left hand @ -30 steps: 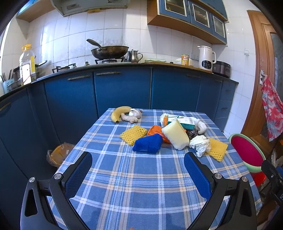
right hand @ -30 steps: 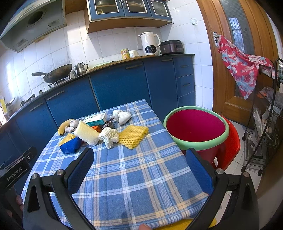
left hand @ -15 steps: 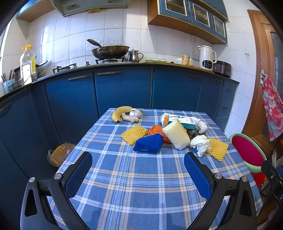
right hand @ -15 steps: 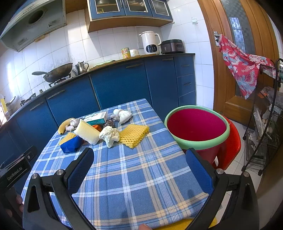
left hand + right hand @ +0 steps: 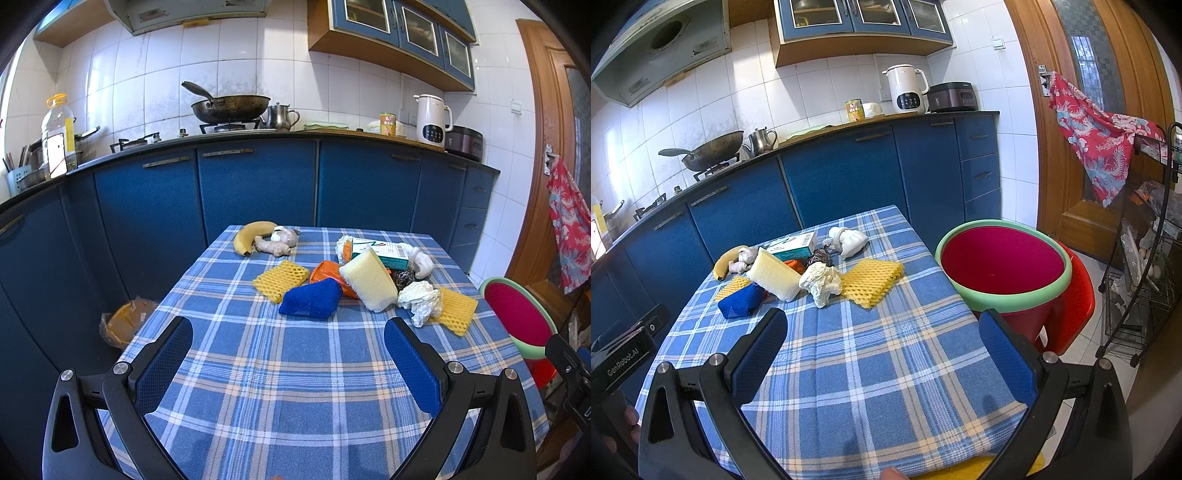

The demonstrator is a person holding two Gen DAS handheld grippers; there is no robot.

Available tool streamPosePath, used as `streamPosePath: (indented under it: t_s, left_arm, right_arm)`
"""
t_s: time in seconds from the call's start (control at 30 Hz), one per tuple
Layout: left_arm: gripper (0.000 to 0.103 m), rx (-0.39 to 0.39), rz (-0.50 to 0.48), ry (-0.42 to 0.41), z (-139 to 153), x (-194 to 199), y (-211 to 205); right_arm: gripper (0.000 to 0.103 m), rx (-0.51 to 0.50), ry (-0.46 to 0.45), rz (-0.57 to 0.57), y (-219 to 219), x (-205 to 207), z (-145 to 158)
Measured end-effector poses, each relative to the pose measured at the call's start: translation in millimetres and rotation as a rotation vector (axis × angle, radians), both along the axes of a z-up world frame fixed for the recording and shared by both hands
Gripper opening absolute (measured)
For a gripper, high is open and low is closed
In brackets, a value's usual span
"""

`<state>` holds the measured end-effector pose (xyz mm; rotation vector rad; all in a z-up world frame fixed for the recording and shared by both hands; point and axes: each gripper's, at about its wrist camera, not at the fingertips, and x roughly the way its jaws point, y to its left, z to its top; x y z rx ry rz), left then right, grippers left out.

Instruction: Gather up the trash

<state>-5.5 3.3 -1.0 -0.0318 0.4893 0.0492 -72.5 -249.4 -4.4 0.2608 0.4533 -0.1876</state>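
Trash lies clustered on a blue plaid tablecloth (image 5: 280, 373) in a blue-cabinet kitchen, ahead of both grippers. The left gripper (image 5: 288, 365) hovers over the near part of the table with its jaws spread wide and nothing between them; straight beyond its fingertips sits a blue cloth (image 5: 311, 302), with a yellow foam net (image 5: 280, 275) just to its left and a pale sponge block (image 5: 369, 282) to its right, leaning on an orange wrapper (image 5: 325, 271). A crumpled white tissue (image 5: 421, 301) rests ahead of the right finger, touching a second yellow foam net (image 5: 456, 310). Farther back are a carton (image 5: 380, 253), a banana (image 5: 253, 234) and a piece of ginger (image 5: 271, 247). The right gripper (image 5: 882, 354) is likewise wide open and empty above the cloth, the tissue (image 5: 820, 282) ahead and slightly left of centre. A red basin with a green rim (image 5: 1001, 264) stands off the table's edge, beyond that gripper's right finger.
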Motion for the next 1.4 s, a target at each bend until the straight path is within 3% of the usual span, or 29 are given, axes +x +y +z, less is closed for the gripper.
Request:
streamPosePath:
  t_s: [0.87, 1.13, 1.4]
  left_arm:
    - [0.103, 0.007, 0.000, 0.018, -4, 6, 6]
    - [0.103, 0.047, 0.010, 0.074, -8, 36, 6]
    - [0.103, 0.085, 0.024, 0.141, -15, 78, 9]
  right_arm:
    - [0.102, 0.008, 0.019, 0.011, 4, 4, -5]
    - [0.102, 0.004, 0.048, 0.023, -1, 23, -3]
    - [0.102, 0.022, 0.137, 0.075, -12, 70, -7]
